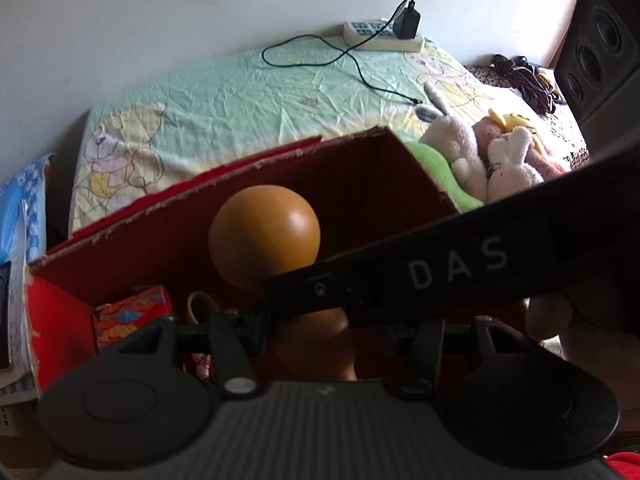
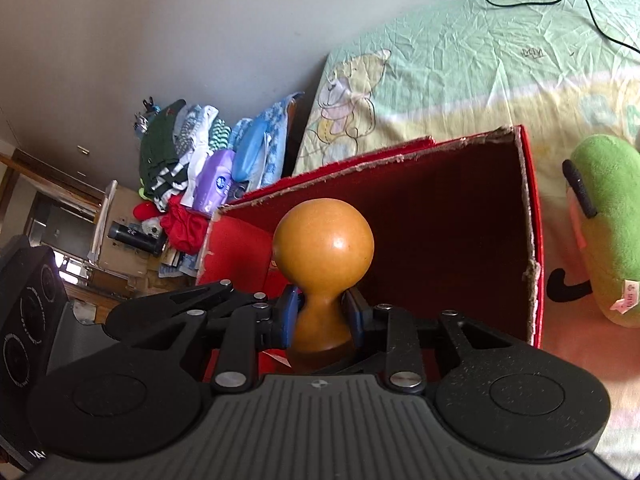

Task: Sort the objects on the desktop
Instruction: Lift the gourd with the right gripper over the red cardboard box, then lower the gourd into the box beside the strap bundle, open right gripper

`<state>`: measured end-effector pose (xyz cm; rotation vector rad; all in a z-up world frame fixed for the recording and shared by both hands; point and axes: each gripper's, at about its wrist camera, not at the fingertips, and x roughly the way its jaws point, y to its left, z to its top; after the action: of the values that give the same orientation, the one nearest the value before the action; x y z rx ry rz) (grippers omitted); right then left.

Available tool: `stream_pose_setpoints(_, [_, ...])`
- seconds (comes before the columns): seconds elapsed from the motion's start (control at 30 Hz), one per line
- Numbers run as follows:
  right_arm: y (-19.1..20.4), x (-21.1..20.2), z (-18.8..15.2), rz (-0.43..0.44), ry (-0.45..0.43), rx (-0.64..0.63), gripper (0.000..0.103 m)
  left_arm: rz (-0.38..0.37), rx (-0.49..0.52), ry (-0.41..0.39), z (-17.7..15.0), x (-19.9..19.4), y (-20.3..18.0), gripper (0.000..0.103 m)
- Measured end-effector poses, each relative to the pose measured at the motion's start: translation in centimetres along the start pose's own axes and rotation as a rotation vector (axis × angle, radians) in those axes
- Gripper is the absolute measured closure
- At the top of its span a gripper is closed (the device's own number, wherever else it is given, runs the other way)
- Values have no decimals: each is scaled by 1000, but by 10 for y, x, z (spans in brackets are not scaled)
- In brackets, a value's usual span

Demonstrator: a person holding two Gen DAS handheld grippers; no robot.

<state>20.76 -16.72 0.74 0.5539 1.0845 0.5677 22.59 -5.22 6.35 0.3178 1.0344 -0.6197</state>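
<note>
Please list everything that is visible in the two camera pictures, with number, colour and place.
gourd: one, orange-brown, clamped at its narrow waist above the open box
box: one, red, open, on the bed
small carton: one, red and orange print, inside the box
bed sheet: one, pale green with bear print, behind the box
plush toys: several, white, pink, yellow, green, right of the box
power strip: one, white, black charger plugged in, by the wall
cable: one, black, on the sheet
clothes pile: one, mixed colours, beside the bed
right gripper: black, blue pads, shut on the gourd
left gripper: black, fingertips hidden
</note>
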Motion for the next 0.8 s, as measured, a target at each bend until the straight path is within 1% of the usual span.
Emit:
stream_pose_setpoints(0.07, [0,12,1,-30,37,-3,73,-24,-17,52,-1,9,7,50])
stream_pose_setpoints(0.17, [1,24,1,-68,70,-15,73,-43,-22,99,-3,23,15,50])
stream_pose_setpoints(0.23, [1,31,2,-89,92,-11,73,-47,-21,125,-4,29,18,50])
stream_pose_setpoints(0.37, [0,46,1,-131,134,-13,74,-50,-14,205,-3,47,23,50])
stream_pose_setpoints(0.47, [-2,55,-1,-148,160,-3,74,-45,-3,249,-4,58,26,50])
stream_pose_setpoints(0.6, [-8,59,-2,-151,183,19,75,-46,-1,275,-6,61,27,50])
stream_pose_setpoints(0.7, [-7,64,-6,-229,197,-20,77,-16,28,258,-7,57,25,47])
stream_pose_setpoints(0.73, [-9,65,-6,-219,204,-4,79,-16,32,248,-8,56,25,46])
stream_pose_setpoints(0.77, [-11,63,-5,-196,201,6,79,-20,28,244,-9,55,26,46])
stream_pose_setpoints(0.8, [-11,62,-5,-196,197,4,79,-22,20,246,-9,55,28,46])
